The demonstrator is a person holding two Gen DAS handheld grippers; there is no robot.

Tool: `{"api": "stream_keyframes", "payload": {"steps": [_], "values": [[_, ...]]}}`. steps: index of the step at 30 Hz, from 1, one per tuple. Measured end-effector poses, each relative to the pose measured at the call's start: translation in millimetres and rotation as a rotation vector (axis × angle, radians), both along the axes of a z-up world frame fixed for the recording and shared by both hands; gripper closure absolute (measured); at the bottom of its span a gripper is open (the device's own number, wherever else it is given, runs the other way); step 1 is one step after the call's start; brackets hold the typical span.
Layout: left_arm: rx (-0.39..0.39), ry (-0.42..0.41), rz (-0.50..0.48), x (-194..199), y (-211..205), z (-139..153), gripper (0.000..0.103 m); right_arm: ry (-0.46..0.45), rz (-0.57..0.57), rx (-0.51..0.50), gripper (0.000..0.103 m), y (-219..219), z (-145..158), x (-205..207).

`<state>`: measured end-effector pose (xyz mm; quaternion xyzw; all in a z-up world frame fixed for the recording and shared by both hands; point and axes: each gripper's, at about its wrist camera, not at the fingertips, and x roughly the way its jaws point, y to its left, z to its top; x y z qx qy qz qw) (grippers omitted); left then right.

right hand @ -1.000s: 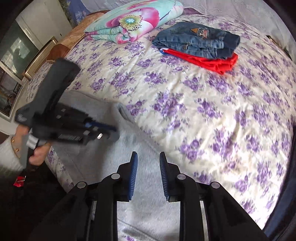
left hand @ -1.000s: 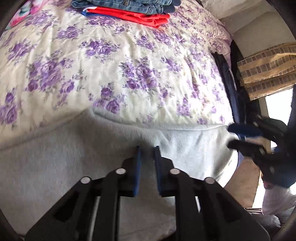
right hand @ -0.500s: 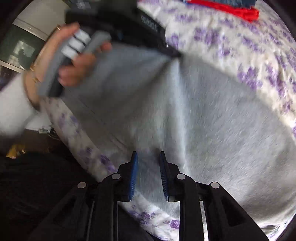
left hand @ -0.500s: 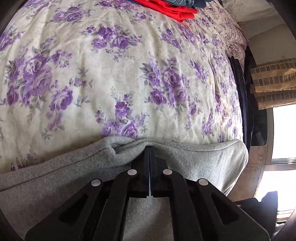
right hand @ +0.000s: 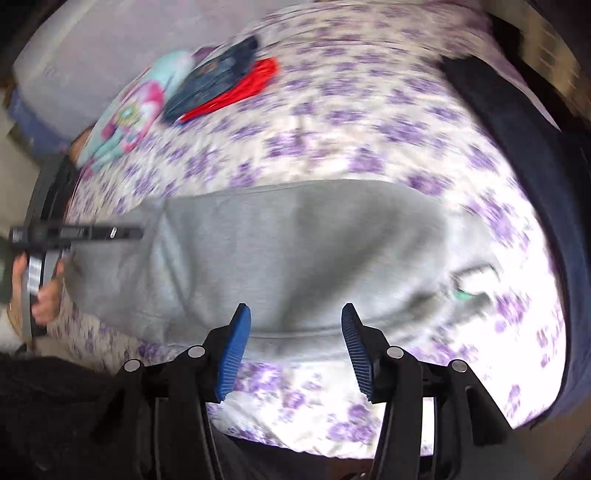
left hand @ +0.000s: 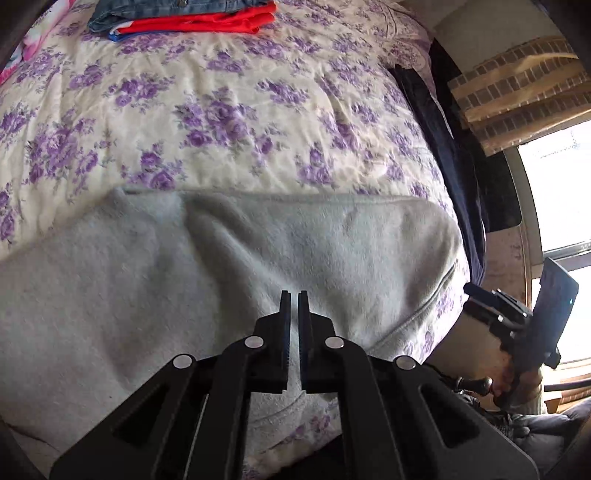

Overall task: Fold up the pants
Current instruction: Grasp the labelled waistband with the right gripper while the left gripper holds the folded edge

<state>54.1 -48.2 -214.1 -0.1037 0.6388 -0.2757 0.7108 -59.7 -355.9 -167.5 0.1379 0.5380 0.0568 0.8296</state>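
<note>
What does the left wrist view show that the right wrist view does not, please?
Only the left wrist view: the window and brick-patterned curtain, and the left tongs close together over the grey pants.
Only the right wrist view: a flowered pillow, a label on the pants, and the right tongs, opening with nothing between them.
Both: the pants on the floral bedspread, and folded jeans on a red garment.

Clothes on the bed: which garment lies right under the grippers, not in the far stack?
The grey pants, spread across the near edge of the floral bedspread. The folded jeans and red garment are stacked far off.
</note>
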Motion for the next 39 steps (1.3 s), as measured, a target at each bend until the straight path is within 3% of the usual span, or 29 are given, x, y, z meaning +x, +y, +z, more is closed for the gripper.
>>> {"api": "stream_keyframes", "payload": {"steps": [4, 9, 15, 21, 24, 26, 28, 30, 31, 32, 34, 39], "values": [[0.048, 0.109, -0.011, -19.3, -9.9, -55.2, 0.101, 0.071, -0.209, 0.151, 0.052, -63.2, -36.6, -25.3], [-0.094, 0.203, 0.105, -17.2, 20.1, -69.8, 0.102, 0.072, -0.335, 0.370, 0.052, -90.4, -84.5, -30.6], [-0.027, 0.140, 0.070, -26.3, 16.1, -61.7, 0.102, 0.047, -0.383, 0.577, 0.048, -97.9, -120.3, -5.3], [-0.030, 0.149, 0.076, -22.3, 12.1, -61.4, 0.102, -0.005, -0.433, 0.716, 0.048, -118.1, -116.2, 8.0], [-0.024, 0.147, 0.077, -21.1, 9.4, -61.7, 0.102, 0.010, -0.415, 0.715, 0.047, -117.6, -113.8, 7.4], [-0.023, 0.151, 0.079, -19.7, 7.4, -62.4, 0.102, -0.002, -0.427, 0.753, 0.037, -118.8, -114.0, 5.5], [-0.014, 0.156, 0.078, -18.3, 4.7, -62.2, 0.102, 0.008, -0.460, 0.759, 0.036, -118.5, -118.8, 8.7], [0.012, 0.155, 0.066, -16.1, 0.7, -59.1, 0.102, 0.045, -0.489, 0.699, 0.050, -115.8, -125.5, 12.7], [0.032, 0.146, 0.056, -15.2, -2.4, -54.9, 0.102, 0.061, -0.503, 0.658, 0.064, -115.2, -125.9, 12.5], [0.056, 0.129, 0.044, -14.1, -6.8, -48.4, 0.102, 0.067, -0.507, 0.645, 0.070, -115.8, -125.6, 11.1], [0.056, 0.088, 0.019, -10.6, -16.5, -30.1, 0.101, 0.065, -0.513, 0.644, 0.073, -117.2, -124.7, 5.0], [-0.067, 0.002, -0.077, 7.4, -68.8, 15.9, 0.101, 0.063, -0.485, 0.579, 0.072, -111.2, -123.0, 2.9]]}}
